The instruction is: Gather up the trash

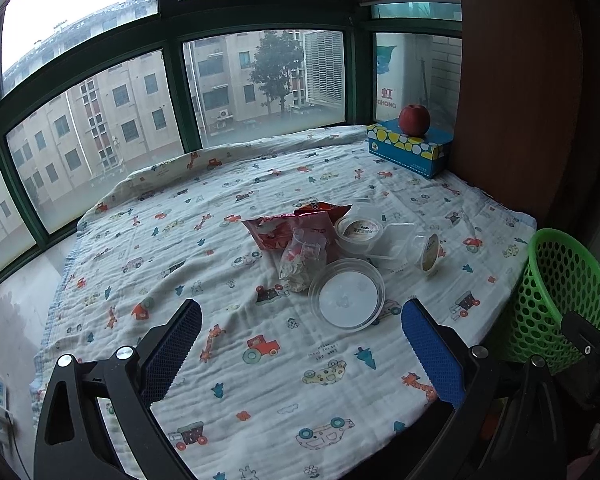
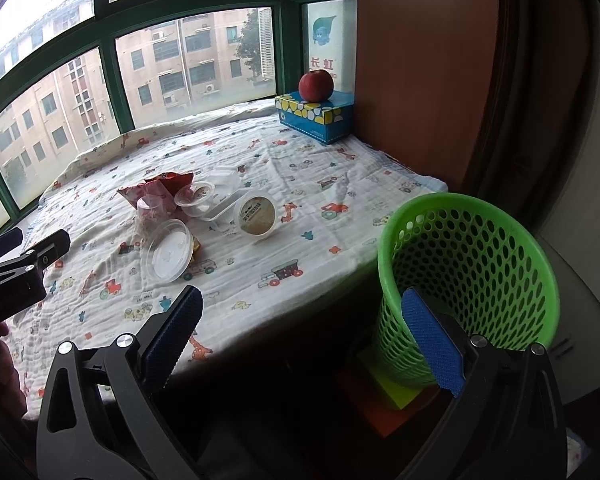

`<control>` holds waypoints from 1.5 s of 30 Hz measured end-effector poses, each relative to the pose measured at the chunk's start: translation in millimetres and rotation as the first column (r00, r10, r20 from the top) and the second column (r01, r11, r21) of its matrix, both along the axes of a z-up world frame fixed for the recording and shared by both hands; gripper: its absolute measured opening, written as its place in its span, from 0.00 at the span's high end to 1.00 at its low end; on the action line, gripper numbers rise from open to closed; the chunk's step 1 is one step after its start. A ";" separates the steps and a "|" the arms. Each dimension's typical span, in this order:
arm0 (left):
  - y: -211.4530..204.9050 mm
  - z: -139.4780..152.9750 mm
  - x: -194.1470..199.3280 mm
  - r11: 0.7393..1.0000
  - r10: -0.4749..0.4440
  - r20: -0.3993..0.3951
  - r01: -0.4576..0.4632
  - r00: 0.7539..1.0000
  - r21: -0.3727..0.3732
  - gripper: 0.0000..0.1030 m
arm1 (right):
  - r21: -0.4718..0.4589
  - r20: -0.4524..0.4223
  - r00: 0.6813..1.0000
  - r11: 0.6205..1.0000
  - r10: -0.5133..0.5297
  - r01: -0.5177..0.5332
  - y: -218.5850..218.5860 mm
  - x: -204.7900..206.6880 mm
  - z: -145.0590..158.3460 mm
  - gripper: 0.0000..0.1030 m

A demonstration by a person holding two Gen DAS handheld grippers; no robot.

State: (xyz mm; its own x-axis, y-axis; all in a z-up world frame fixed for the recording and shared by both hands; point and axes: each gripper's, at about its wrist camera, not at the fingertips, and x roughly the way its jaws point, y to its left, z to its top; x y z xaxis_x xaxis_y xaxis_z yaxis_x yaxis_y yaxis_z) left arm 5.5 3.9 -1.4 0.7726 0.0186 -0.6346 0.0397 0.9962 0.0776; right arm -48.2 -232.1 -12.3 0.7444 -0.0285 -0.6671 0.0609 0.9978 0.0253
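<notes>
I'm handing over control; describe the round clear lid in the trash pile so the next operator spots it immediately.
Start at the cartoon-print cloth covering the table by the window, then find the trash cluster at its middle. The clear lid lies flat at the pile's near edge, closest to the open left tongs. Unlike the labelled pudding cups and red wrappers behind it, it is a shallow, transparent disc.

Green basket (image 2: 467, 264) — red apple (image 2: 315, 85)
</notes>
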 end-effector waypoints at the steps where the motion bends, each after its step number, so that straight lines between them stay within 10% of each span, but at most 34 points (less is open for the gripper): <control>1: 0.2 0.0 0.2 1.000 0.000 -0.001 0.000 1.000 -0.002 0.06 | 0.001 0.000 1.000 1.000 0.000 0.000 -0.2 0.5 -0.1 0.05; 45: 16.6 0.1 24.1 0.999 0.037 -0.022 -0.038 0.999 -0.026 0.06 | -0.002 -0.001 1.000 1.000 0.028 -0.028 6.8 25.9 -5.1 0.05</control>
State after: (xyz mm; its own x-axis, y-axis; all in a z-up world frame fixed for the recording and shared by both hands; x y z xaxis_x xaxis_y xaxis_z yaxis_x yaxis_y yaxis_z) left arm 29.6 20.5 -1.3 0.7581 0.0308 -0.6515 0.0034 0.9987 0.0511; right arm -22.3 -225.4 -17.4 0.7440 -0.0094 -0.6681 0.0330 0.9992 0.0228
